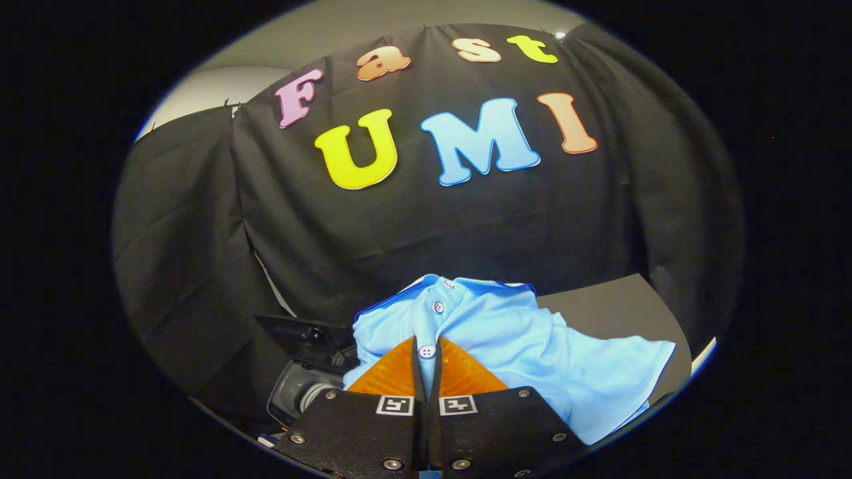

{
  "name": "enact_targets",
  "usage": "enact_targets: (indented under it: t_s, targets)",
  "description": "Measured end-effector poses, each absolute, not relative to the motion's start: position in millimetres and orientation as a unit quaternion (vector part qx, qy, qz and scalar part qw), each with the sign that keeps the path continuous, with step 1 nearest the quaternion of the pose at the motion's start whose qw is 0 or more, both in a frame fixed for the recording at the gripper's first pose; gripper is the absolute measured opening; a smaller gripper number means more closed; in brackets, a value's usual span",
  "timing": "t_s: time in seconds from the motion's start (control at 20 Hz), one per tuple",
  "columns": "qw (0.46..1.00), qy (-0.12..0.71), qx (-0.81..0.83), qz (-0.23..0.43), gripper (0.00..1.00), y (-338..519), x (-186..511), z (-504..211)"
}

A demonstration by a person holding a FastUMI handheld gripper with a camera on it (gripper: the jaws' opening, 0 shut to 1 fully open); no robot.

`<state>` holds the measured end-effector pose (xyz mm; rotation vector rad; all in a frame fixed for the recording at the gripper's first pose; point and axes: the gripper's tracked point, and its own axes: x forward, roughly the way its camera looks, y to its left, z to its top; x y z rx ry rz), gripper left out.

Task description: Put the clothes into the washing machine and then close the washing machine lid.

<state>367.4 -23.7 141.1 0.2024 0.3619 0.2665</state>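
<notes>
Gripper (426, 352) fingers are closed together, with only a thin strip of cloth in the narrow slit between them: they pinch the buttoned placket of a light blue polo shirt with darker blue collar trim and small white buttons (532, 359). One button sits right at the fingertips and two more run up the placket just beyond them toward the collar. From that pinch the shirt drapes out on both sides of the fingers, most of it spreading to the right, where a sleeve or hem fans over a flat dark grey surface (612, 306). Left of the fingers, partly covered by the shirt's edge, sits a small grey washing machine (299, 392), showing a rounded grey rim. Its dark, glossy lid (299, 336) stands raised and tilted back above that rim. Behind everything hangs the black cloth booth wall (200, 233).
</notes>
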Motion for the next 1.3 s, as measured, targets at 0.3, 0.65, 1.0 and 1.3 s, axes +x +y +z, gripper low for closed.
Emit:
enact_targets:
  t_s: [0.3, 0.65, 1.0, 1.3]
  targets:
    - [0.968, 0.149, 0.116, 0.165, 0.00, 47.5, 346.6, 175.5]
    - [0.961, 0.154, 0.107, 0.204, 0.00, 132.9, 331.2, 176.8]
    - [0.950, 0.177, 0.087, 0.241, 0.00, 218.4, 323.9, 149.5]
    - [0.942, 0.200, 0.081, 0.259, 0.00, 274.0, 319.4, 119.1]
